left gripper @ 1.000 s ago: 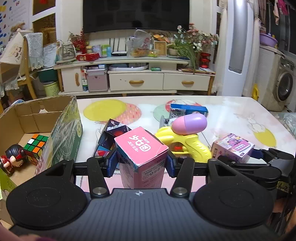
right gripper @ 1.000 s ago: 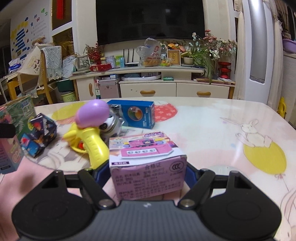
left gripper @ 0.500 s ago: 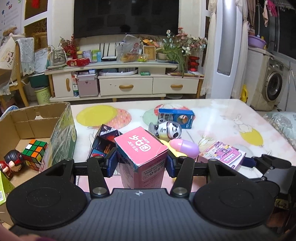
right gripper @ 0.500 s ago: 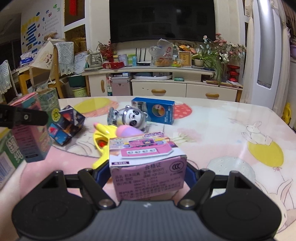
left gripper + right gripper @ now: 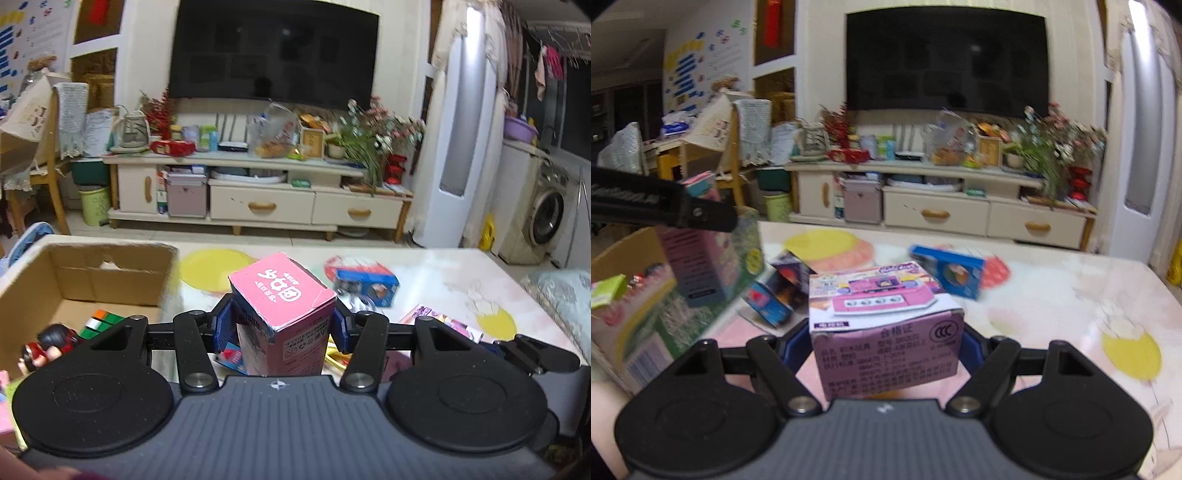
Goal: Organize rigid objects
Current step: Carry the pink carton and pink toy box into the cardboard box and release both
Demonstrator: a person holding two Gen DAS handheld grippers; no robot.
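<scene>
My left gripper (image 5: 282,325) is shut on a tall pink box (image 5: 284,306) and holds it above the table, just right of the open cardboard box (image 5: 92,273). That box holds a Rubik's cube (image 5: 98,323) and a small doll figure (image 5: 46,343). My right gripper (image 5: 882,338) is shut on a purple toy box (image 5: 882,325), lifted over the table. The left gripper and its pink box (image 5: 698,258) show at the left of the right wrist view. The purple box (image 5: 439,321) also shows at the right of the left wrist view.
On the table lie a blue box (image 5: 947,269), a dark folded cube toy (image 5: 783,291), and a yellow toy partly hidden under my left gripper (image 5: 334,356). The cardboard box's green printed wall (image 5: 701,306) stands at the left. A TV cabinet (image 5: 258,192) stands beyond the table.
Both grippers have risen with their boxes. The left one has moved toward the cardboard box. The yellow toy and panda figure have dropped out of clear view.
</scene>
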